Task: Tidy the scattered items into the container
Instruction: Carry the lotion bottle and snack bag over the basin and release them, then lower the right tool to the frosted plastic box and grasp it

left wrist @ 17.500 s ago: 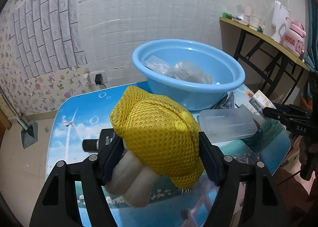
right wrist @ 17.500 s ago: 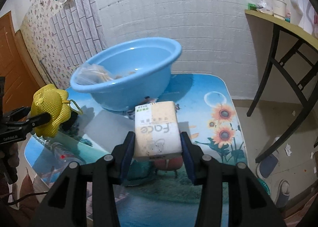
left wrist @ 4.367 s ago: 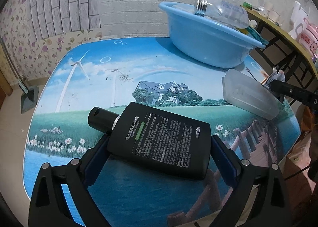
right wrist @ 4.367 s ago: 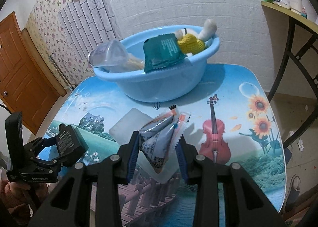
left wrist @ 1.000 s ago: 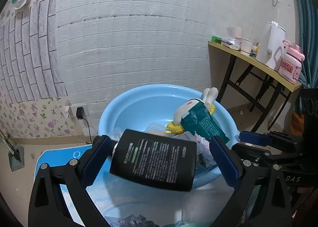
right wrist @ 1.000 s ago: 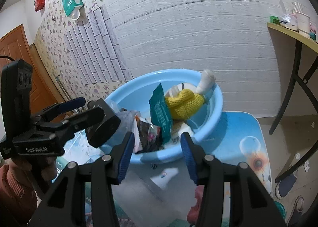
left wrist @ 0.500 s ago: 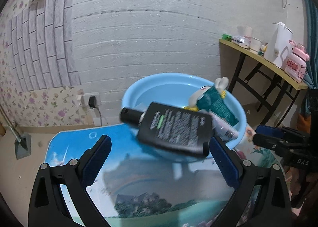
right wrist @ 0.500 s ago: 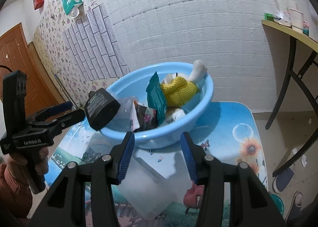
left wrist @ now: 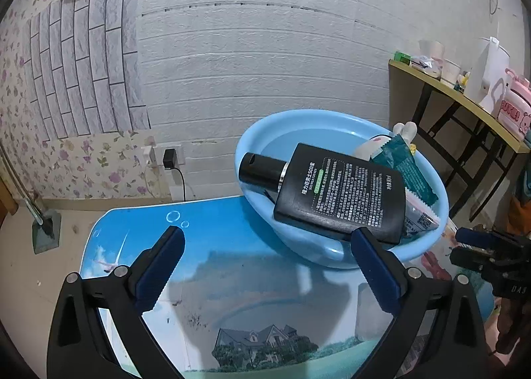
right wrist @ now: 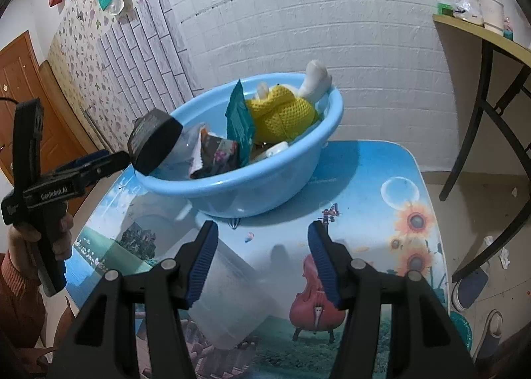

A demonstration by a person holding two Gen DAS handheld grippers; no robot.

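The blue basin (left wrist: 332, 256) stands at the back of the picture-printed table and also shows in the right wrist view (right wrist: 265, 186). A flat black bottle (left wrist: 335, 193) lies across the basin's near rim on the other items; in the right wrist view it (right wrist: 154, 141) juts over the left rim. A yellow plush toy (right wrist: 282, 113), a green packet (right wrist: 240, 123) and snack packets (right wrist: 215, 153) lie in the basin. My left gripper (left wrist: 265, 266) is open and empty in front of the basin. My right gripper (right wrist: 262, 259) is open and empty above a clear plastic box (right wrist: 229, 302) on the table.
The table (right wrist: 381, 213) has a rounded edge with floor to the right. A side table (left wrist: 464, 103) with cups and a kettle stands at the right wall. A wall socket with a charger (left wrist: 169, 159) is behind the table.
The left gripper has let go of the black bottle, which now rests on the basin, and has drawn back. The right gripper has pulled back and dropped lower toward the table.
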